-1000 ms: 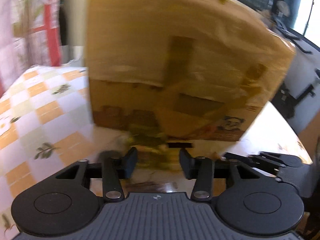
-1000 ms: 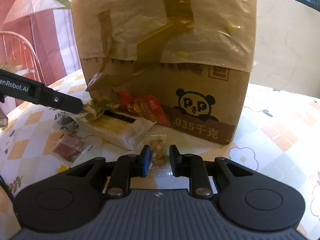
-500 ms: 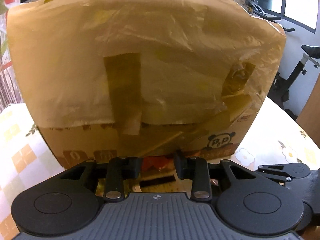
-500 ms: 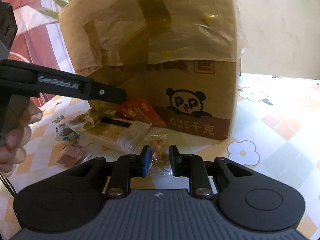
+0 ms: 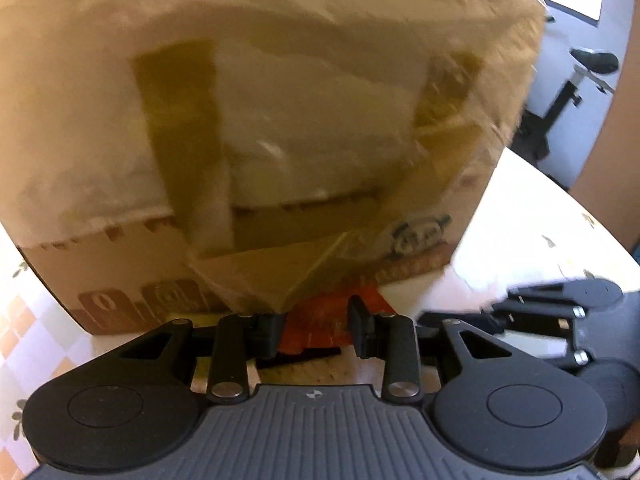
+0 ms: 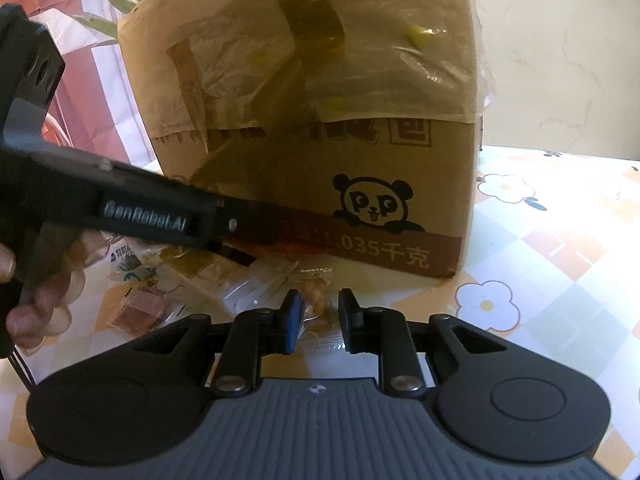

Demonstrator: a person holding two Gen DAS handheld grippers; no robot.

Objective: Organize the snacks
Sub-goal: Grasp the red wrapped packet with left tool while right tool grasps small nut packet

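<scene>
Looking along your right claw (image 6: 316, 320), you have its two fingers parted a little, one to each side of a small clear packet of golden-brown snack pieces (image 6: 314, 300) lying on the desk (image 6: 560, 280); whether the pads touch the packet cannot be told. Your left claw (image 5: 316, 326) stands wider apart, framing one red crinkled snack wrapper (image 5: 324, 320) without closing on it; that view is blurred.

Counting the loose snacks in the right view: the clear packet, one long cracker pack in clear film (image 6: 224, 280), one small brown square sachet (image 6: 138, 314) and one white packet with green print (image 6: 128, 258), with the red wrapper mostly hidden. Others may lie under the claw. The cracker pack's long axis runs from the lower right up towards the left, slantwise to the carton face.

All of these lie in a heap on the checked, flower-printed desk, just before the near face of one tall brown cardboard carton with a panda logo (image 6: 320, 140), draped in thin plastic and strips of yellowish tape. Your left claw reaches across the heap from the left in the right view, covering its far part. Beyond the carton, leaves of a green plant (image 6: 120, 8) show at the upper left.
</scene>
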